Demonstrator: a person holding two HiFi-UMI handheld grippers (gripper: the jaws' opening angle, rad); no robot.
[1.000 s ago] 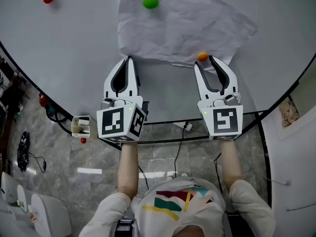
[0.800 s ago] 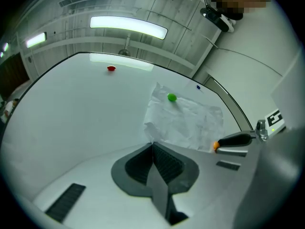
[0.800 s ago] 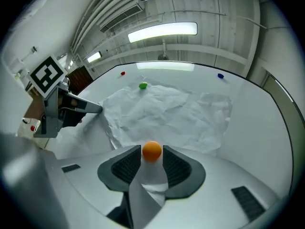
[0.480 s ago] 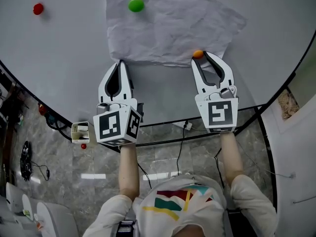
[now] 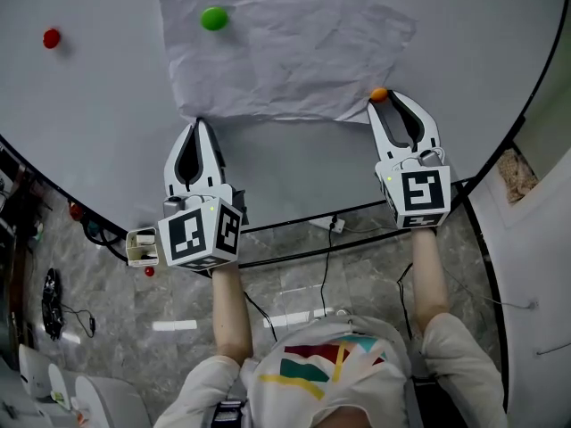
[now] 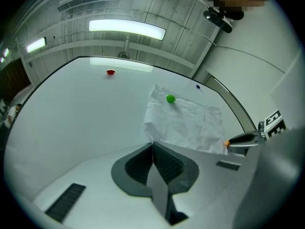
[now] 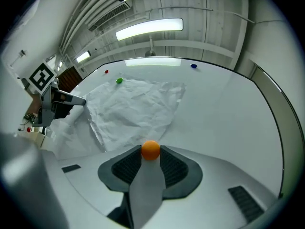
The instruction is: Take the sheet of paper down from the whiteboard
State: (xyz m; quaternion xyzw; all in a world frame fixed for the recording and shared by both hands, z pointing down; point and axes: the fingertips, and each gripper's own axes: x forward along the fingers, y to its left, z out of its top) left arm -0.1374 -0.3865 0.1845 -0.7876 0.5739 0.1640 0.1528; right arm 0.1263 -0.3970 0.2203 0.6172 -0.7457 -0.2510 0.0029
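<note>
A crumpled white sheet of paper (image 5: 285, 56) hangs on the whiteboard (image 5: 107, 105), with a green magnet (image 5: 214, 18) on its upper left corner. My left gripper (image 5: 198, 123) is shut on the sheet's lower left corner (image 6: 151, 140). My right gripper (image 5: 385, 97) is shut on an orange magnet (image 7: 151, 150), just off the sheet's lower right corner over bare board. The left gripper view shows the paper (image 6: 190, 123), the green magnet (image 6: 170, 98) and the right gripper (image 6: 243, 140) with the orange magnet (image 6: 227, 142). In the right gripper view the paper (image 7: 133, 109) lies to the upper left.
A red magnet (image 5: 52, 37) sits at the board's far left and a blue magnet (image 7: 193, 66) near its top edge. The board's black frame (image 5: 357, 230) runs below my grippers. Below it are a marble floor, cables and a small box (image 5: 143, 246).
My right gripper has moved to the right with the orange magnet, away from the paper's lower right corner. The left gripper has kept its grip on the lower left corner.
</note>
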